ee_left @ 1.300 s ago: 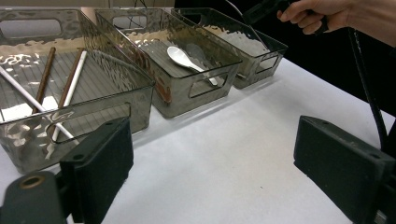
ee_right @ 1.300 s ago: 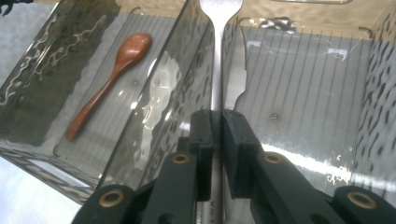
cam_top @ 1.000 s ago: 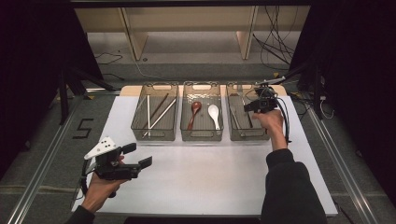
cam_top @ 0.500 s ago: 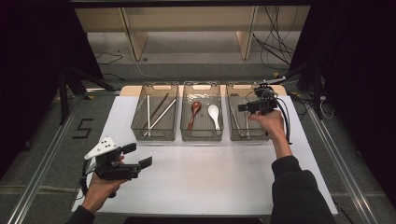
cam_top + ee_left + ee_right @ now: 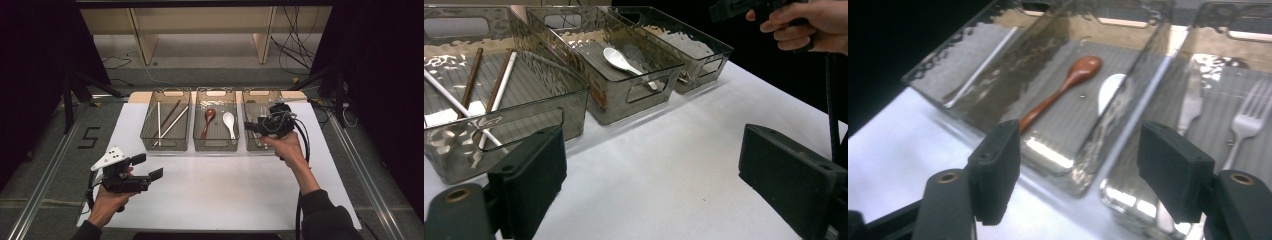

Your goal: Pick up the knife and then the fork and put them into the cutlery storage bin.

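Observation:
Three clear grey bins stand in a row at the back of the white table (image 5: 225, 195). White and brown chopsticks (image 5: 167, 120) lie in the left bin (image 5: 165, 148). The middle bin (image 5: 216, 148) holds a brown spoon (image 5: 207, 122) and a white spoon (image 5: 229, 122). A silver fork (image 5: 1248, 122) lies in the right bin (image 5: 262, 93). My right gripper (image 5: 251, 127) hovers over the right bin's near left part, its jaws just opened wide, nothing between them (image 5: 1078, 165). My left gripper (image 5: 146, 166) is held low over the table's near left, open and empty (image 5: 649, 185).
Metal rails run along both sides of the table, and a "5" mark (image 5: 89, 137) lies on the floor at the left. Wooden shelving and loose cables (image 5: 295, 45) sit behind the bins. Dark curtains close off both sides.
My right hand has drawn its gripper back from over the right bin's far part toward the bin's near edge and slightly left. The left hand has stayed put.

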